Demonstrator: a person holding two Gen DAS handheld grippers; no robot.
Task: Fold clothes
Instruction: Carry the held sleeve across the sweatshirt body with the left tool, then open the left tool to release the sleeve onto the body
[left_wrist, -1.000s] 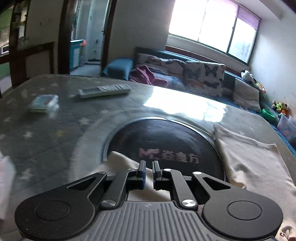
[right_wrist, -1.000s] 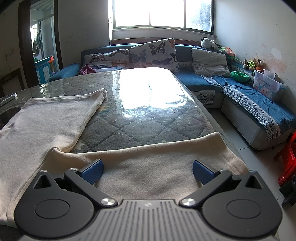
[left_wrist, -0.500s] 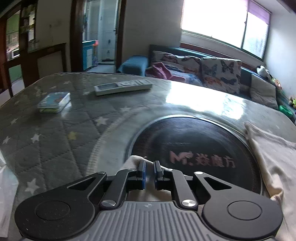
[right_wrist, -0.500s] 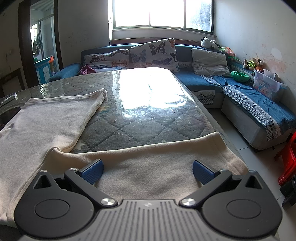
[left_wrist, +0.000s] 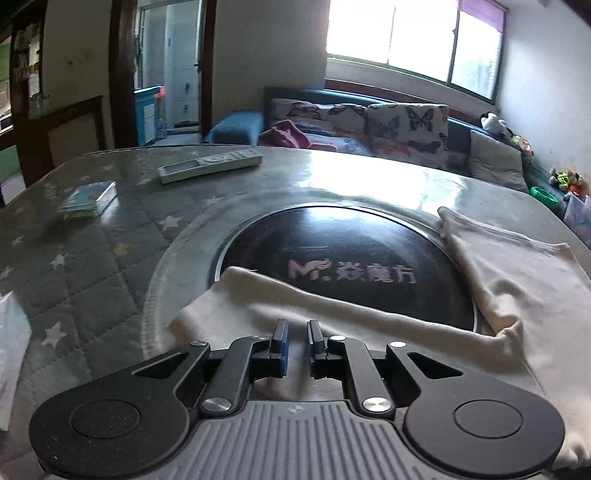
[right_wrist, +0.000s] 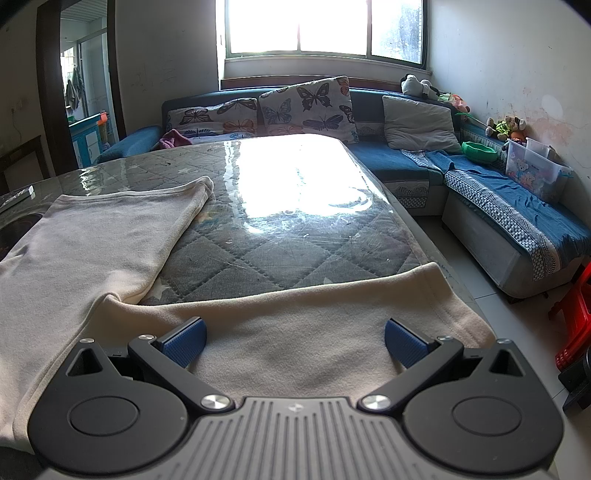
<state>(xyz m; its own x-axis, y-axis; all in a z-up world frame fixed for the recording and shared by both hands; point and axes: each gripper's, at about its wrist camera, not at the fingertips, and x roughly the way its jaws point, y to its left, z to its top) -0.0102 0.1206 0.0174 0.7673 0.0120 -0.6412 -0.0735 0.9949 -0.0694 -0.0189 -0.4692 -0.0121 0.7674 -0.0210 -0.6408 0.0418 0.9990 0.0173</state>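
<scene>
A cream garment (left_wrist: 517, 280) lies spread on the quilted table (left_wrist: 92, 266), with one sleeve (left_wrist: 266, 295) running across the dark round plate (left_wrist: 343, 258). My left gripper (left_wrist: 296, 341) hovers over that sleeve with its jaws nearly shut and a small gap between them; no cloth shows in the gap. In the right wrist view the same garment (right_wrist: 295, 332) lies flat, another sleeve (right_wrist: 122, 236) stretching away at the left. My right gripper (right_wrist: 293, 338) is wide open just above the garment's near part, holding nothing.
A white remote (left_wrist: 208, 168) and a small card box (left_wrist: 88, 199) lie on the far left of the table. A white bag edge (left_wrist: 11, 347) shows at the left. A blue corner sofa (right_wrist: 480, 192) with cushions stands behind and right; a red stool (right_wrist: 576, 325) is on the floor.
My left gripper has pulled back and swung, so the sleeve now lies flat in front of its tips, no longer pinched. The right gripper has not moved.
</scene>
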